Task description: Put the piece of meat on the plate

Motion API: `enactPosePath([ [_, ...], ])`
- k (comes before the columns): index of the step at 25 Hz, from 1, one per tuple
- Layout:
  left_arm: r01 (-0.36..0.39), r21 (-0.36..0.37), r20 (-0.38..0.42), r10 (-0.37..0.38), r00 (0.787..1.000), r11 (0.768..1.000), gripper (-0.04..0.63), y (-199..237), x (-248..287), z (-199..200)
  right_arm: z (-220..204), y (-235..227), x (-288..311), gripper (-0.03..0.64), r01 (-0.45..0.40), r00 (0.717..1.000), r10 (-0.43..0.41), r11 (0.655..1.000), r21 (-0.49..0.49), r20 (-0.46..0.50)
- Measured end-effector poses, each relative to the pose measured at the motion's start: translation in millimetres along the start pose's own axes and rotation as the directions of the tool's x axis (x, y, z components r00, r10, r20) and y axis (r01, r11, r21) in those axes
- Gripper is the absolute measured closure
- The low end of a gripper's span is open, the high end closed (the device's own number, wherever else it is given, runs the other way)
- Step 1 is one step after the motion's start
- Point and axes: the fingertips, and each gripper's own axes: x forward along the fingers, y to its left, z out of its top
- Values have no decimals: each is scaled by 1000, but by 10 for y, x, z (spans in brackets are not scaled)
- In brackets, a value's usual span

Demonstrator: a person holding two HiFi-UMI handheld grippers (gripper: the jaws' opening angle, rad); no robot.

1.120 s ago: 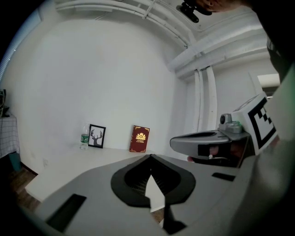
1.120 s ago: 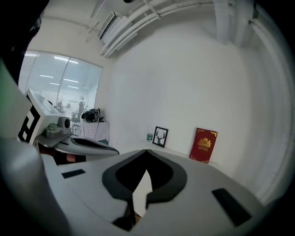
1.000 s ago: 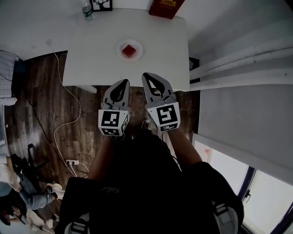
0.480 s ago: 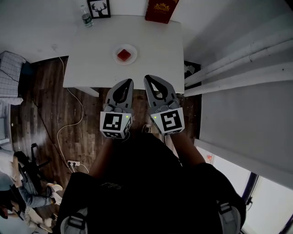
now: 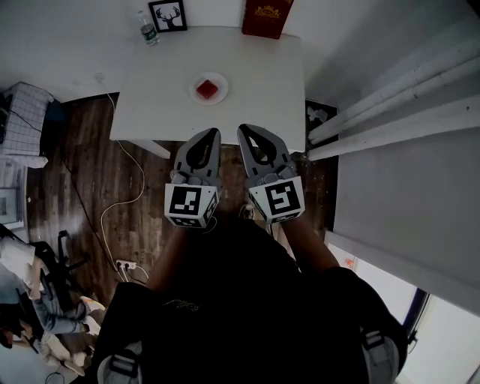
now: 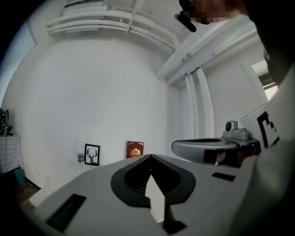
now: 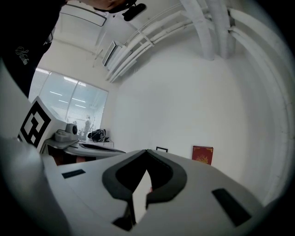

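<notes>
Left tongs [image 5: 211, 136] shut tight, with nothing in them; right tongs [image 5: 245, 132] shut tight too, also holding nothing. Side by side, close to the body, pointing level and forward. Hanging over the wood floor [image 5: 90, 172], just off the near edge of the bench [image 5: 259, 90], not touching the bench or anything on it. Piece of meat [image 5: 208, 89]: small and red, lying flat in the middle of the white plate [image 5: 196, 81], out on the bench and well apart from both tongs. Straight ahead of the tongs and a tiny bit to the left, so nearer the left tongs than the right, but only just. About square from up here, and too small to tell a long side. Along the far edge of the bench: a bottle [image 5: 148, 25], a little picture of a deer [image 5: 168, 15] and a red box [image 5: 266, 15], all away from the plate. Probably nothing left to do, with the meat already on the plate. If going back for it, best to reach forward with the left tongs and open up first.
</notes>
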Motion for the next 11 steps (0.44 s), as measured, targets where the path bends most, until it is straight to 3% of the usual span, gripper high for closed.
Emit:
enactPosePath([
  [11, -17, -33, 5, 17, 1000, 999, 594, -110, -41, -24, -60, -79, -97, 595, -14, 999, 13, 1000, 13, 33],
])
